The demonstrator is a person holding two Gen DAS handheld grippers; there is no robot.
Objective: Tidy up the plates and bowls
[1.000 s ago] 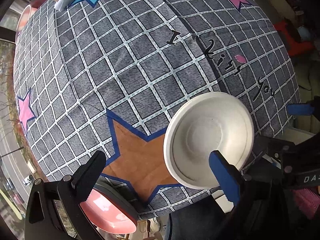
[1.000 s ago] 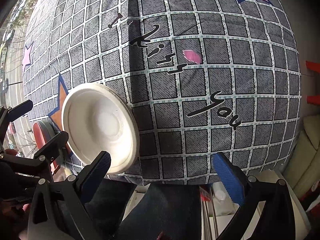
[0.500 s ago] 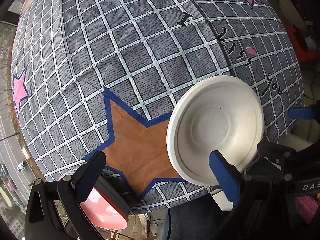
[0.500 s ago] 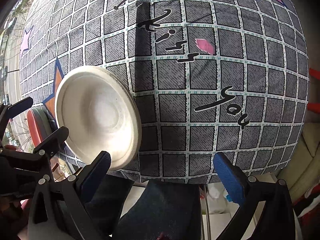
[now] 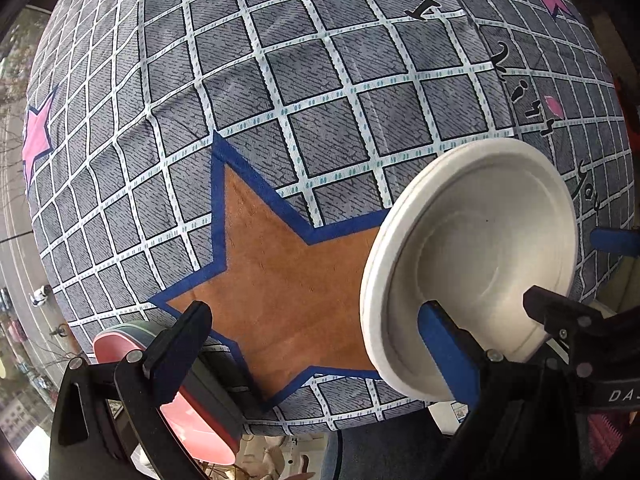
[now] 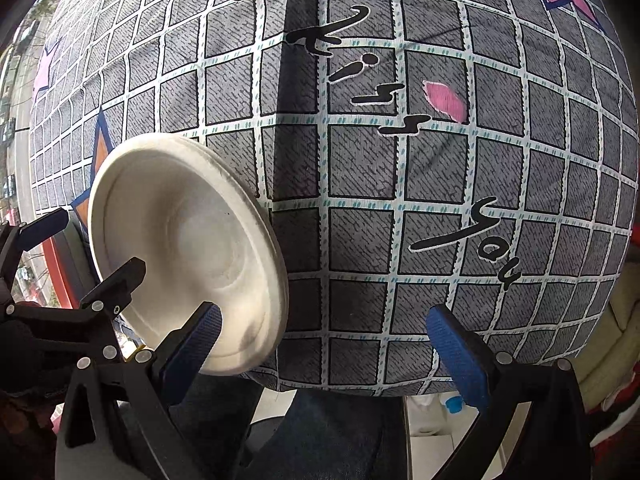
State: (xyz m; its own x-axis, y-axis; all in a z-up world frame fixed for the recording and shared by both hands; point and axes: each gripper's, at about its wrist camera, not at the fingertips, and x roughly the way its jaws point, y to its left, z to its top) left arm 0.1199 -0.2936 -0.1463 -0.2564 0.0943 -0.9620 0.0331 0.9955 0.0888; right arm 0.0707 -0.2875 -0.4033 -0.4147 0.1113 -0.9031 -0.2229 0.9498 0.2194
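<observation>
A white paper bowl (image 5: 476, 256) sits near the table's front edge on the grey checked cloth (image 5: 280, 92); it also shows in the right wrist view (image 6: 188, 248). My left gripper (image 5: 312, 344) is open, with its right finger over the bowl's near rim and its left finger over a pink plate (image 5: 192, 416) at the table's edge. My right gripper (image 6: 320, 332) is open and empty, with its left finger just in front of the bowl's right rim. The pink plate's rim (image 6: 60, 264) shows at the left of the right wrist view.
The cloth carries an orange star (image 5: 288, 276), pink stars (image 5: 36, 140) and black lettering (image 6: 360, 76). The table's front edge runs just below both grippers, with my legs (image 6: 320, 432) and floor beneath. A window with a street view lies at the left.
Both grippers have moved forward and closer to the table. The white bowl now looks larger and nearer the fingers. Both grippers stay open.
</observation>
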